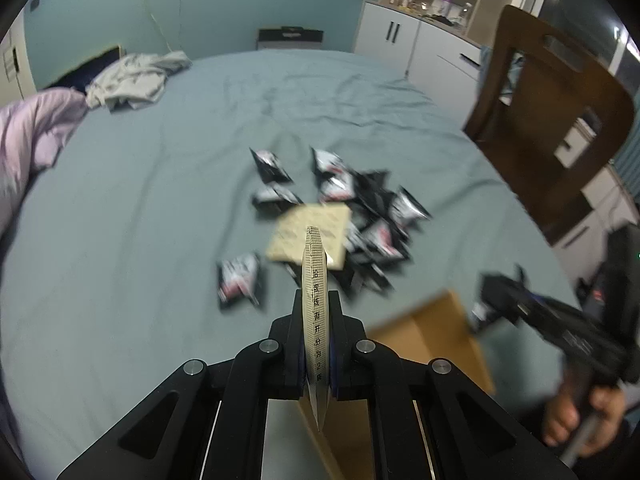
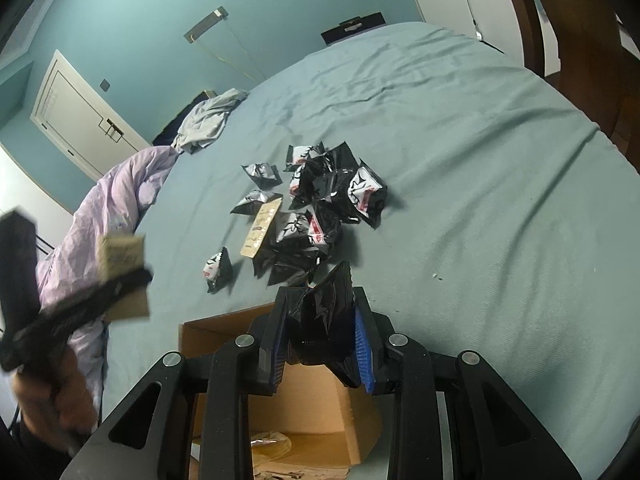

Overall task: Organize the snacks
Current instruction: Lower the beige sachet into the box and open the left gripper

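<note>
- Left wrist view: my left gripper [image 1: 316, 320] is pinched nearly shut on a thin tan sachet [image 1: 316, 292], held edge-on so that its long axis runs straight out along the fingers.
- The cardboard box [image 1: 440, 332] lies just to the right of and below that sachet; I judge the next move is a short swing that way, then a release.
- Right wrist view: my right gripper [image 2: 322, 320] is partly closed on a crumpled black packet [image 2: 324, 308], the blue pads pressing its sides, and it hangs directly over the open box [image 2: 312, 400]. This hand is the nearer of the two to the drop.
- The left tool shows as a blur at the left of this view, its tan sachet [image 2: 120, 256] off to the left of the box.
- The rest of the black-and-white snack packets [image 2: 320, 208] lie heaped on the blue-grey bedsheet [image 2: 460, 160], beyond the box, with a second tan sachet [image 2: 260, 228] lying flat at the heap's left edge, its long axis pointing away from me.
- Writing: a column of Chinese characters runs down the seal of the held sachet; motion blur keeps me from reading it with confidence. The black packets carry a white brush-style mark and a red label, too small to read.
- Some flat tan wrappers already sit in the box bottom.
</note>
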A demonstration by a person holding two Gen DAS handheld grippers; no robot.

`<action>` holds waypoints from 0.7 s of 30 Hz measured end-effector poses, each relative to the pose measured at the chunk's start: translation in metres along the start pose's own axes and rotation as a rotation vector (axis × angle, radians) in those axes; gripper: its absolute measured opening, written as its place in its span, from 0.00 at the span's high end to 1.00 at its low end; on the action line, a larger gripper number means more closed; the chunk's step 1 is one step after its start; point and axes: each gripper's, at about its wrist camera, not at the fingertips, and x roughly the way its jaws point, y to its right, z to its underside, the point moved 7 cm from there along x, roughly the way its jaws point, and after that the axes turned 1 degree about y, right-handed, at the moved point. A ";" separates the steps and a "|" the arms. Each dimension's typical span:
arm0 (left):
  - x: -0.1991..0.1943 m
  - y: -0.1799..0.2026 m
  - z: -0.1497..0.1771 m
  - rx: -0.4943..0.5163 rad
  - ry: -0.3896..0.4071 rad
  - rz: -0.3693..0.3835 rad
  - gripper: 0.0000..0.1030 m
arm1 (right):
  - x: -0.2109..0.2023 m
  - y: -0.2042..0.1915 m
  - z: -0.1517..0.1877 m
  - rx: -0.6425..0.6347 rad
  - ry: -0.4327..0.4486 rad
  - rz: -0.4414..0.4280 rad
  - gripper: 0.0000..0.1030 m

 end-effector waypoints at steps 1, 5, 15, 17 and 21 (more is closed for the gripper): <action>-0.004 0.004 0.008 -0.007 -0.012 0.016 0.93 | -0.001 0.000 0.001 -0.001 0.002 0.001 0.74; 0.004 0.019 0.045 -0.013 -0.096 0.034 0.93 | -0.004 -0.004 0.004 -0.021 0.004 -0.001 0.74; 0.068 0.016 0.079 -0.011 -0.245 0.000 0.93 | 0.012 -0.017 0.008 -0.073 -0.035 -0.035 0.74; 0.072 0.012 0.073 -0.008 -0.222 -0.014 0.93 | 0.023 -0.019 0.011 -0.070 -0.076 -0.069 0.74; 0.077 0.012 0.061 0.044 -0.191 -0.037 0.93 | 0.052 -0.018 0.018 -0.080 -0.174 -0.046 0.74</action>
